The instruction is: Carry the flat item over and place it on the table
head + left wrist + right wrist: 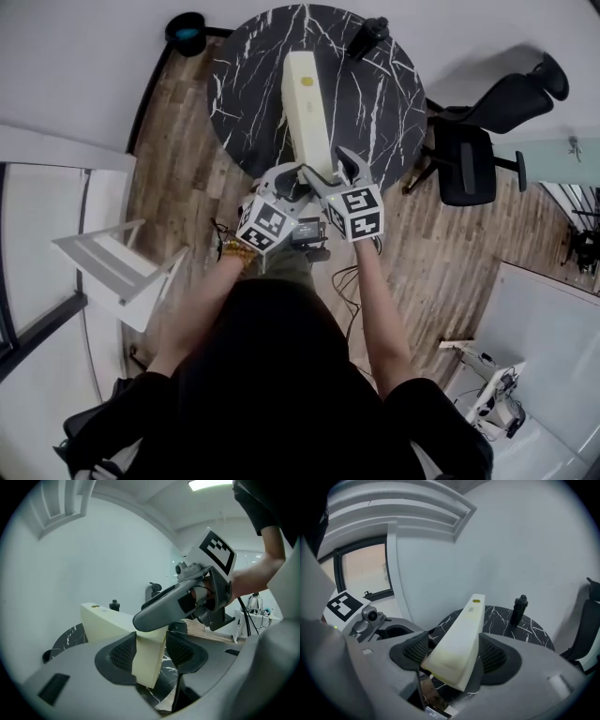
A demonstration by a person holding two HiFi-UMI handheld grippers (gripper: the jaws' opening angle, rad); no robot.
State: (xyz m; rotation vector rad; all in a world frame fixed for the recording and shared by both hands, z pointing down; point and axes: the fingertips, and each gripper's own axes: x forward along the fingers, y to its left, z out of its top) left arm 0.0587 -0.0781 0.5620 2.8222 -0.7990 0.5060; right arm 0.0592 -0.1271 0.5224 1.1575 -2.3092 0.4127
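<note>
Pinching the near end of the cream flat item [305, 103] with the left gripper [150, 651], pads against both faces. Clamping that same end with the right gripper [452, 656], just above the left jaws. Stretching away from both jaws over the black marble table [244, 94]; black bottle [518, 609] beyond, right of the jaws.

A black bottle [368, 37] stands upright on the far right part of the round dark table [246, 89]. Just beyond the table's far left edge, a black bin [186, 31] with a blue inside sits by the white wall. To the right, a black office chair [478, 141] stands on the wooden plank floor [441, 253]. A white rack [112, 267] stands at the left, and dark cables [349, 281] trail over the near floor.
</note>
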